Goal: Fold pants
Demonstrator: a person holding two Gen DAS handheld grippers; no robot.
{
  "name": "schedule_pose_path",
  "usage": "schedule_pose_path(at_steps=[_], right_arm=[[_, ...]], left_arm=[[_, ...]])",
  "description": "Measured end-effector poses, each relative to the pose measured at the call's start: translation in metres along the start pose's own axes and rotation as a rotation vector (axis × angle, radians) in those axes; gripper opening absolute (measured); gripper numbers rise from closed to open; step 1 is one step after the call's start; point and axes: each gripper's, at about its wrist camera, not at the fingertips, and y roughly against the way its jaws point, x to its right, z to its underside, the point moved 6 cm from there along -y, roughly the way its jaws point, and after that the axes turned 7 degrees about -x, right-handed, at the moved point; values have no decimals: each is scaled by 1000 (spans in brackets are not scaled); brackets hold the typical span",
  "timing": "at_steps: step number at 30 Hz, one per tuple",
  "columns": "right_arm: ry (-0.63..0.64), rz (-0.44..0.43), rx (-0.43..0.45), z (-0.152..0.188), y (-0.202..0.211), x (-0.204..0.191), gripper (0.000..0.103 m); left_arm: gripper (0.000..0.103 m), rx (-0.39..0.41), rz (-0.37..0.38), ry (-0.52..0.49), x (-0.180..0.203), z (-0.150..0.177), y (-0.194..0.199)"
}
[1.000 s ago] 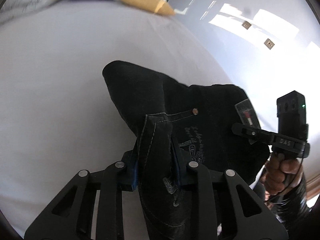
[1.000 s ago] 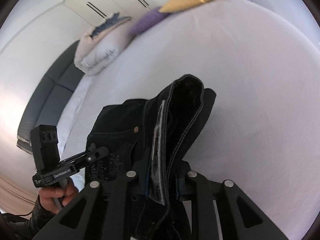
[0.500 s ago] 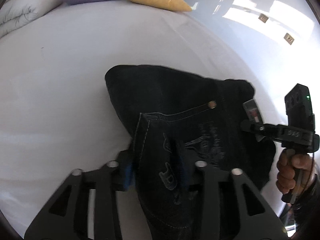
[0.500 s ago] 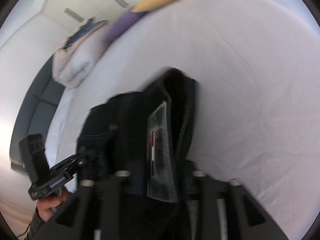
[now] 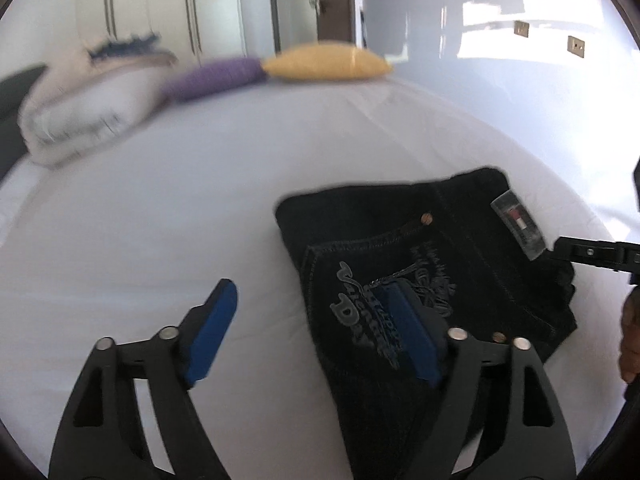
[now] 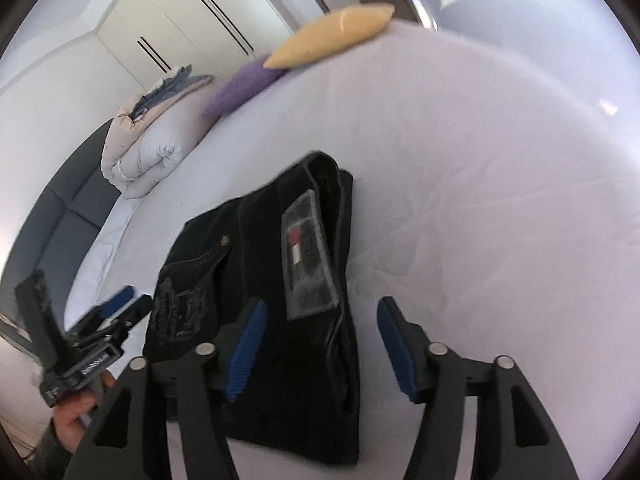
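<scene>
Dark denim pants (image 5: 404, 240) lie folded into a compact block on the white bed, back pocket embroidery and a clear tag (image 5: 518, 224) facing up. My left gripper (image 5: 312, 328) is open and empty, its right pad over the pants' near left edge, its left pad over bare sheet. In the right wrist view the pants (image 6: 248, 248) lie flat below my right gripper (image 6: 320, 344), which is open and empty above their near right edge. The left gripper shows at lower left in the right wrist view (image 6: 116, 312).
White bed sheet (image 5: 160, 208) all around the pants. A yellow pillow (image 5: 324, 62), a purple pillow (image 5: 216, 78) and a folded white duvet (image 5: 84, 108) lie at the head of the bed. Wardrobe doors and a doorway stand behind.
Both grippers were shut on the pants' edge and have opened. The pants have dropped flat on the bed. Both grippers have pulled up and back.
</scene>
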Motion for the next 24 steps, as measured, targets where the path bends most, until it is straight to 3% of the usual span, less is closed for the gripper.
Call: schedule_pose_path(at_steps=[3,8,11,15,18,21,24], right_arm=[[45,41,74,8,34,-17,69],[119,93,222,17,97,-52,89],[145,121,344,21,140,-71,102],[193,195,546,25,203,-98,103],[227,224,675,31,248,-115,103],[258,232,748,35,282,-132,103],[289,281,796,39,304,-147,103]], left_arm=[[97,80,-50,-1,-2,3,42],[103,213,-139,27,5,1,119],[103,278,-88,66,2,1,172],[103,370,-36,113,-6,1,238],[103,392,-9,69,-2,5,284],[103,438,18,47,1,15,322],[103,494,-39,33,2,26,353]])
